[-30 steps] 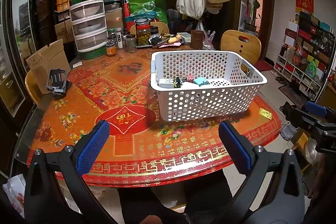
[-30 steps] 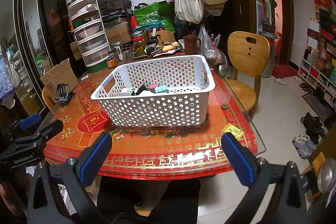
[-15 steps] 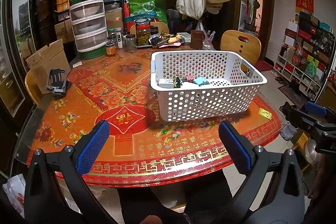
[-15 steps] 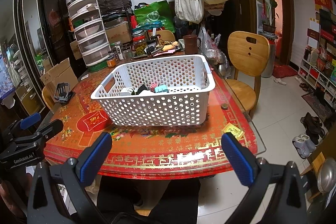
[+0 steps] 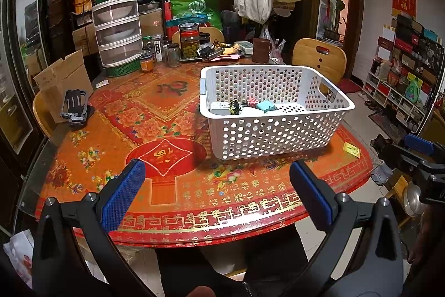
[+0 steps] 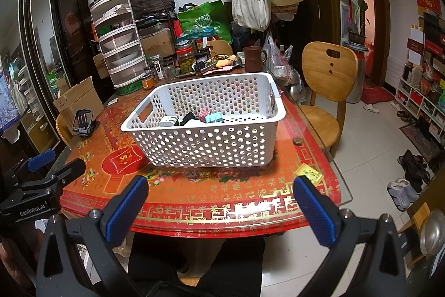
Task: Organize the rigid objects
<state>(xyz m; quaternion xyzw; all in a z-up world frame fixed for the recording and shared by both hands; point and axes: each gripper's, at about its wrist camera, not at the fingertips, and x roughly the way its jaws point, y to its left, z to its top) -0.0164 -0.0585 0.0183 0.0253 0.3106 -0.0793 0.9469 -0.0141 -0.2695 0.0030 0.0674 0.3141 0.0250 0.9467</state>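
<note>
Red and gold patterns cover the tabletop (image 5: 155, 102) before me. On it stands a white basket (image 5: 278, 130) at 12 o'clock, with small rigid objects (image 5: 244, 107) lying inside. My left gripper (image 5: 217, 185) and right gripper (image 6: 221, 195) hover at the near edge, jaws wide apart, holding nothing.

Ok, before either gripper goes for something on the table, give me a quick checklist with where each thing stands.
1. Left gripper open and holding nothing: ok.
2. Right gripper open and holding nothing: ok.
3. White basket upright on the table, opening unobstructed: ok.
4. Room left inside the basket, small items sitting at one end: ok.
5. Yellow card lies apart from the basket, near the table edge: ok.
6. Black phone stand graspable from here: cannot tell.
</note>
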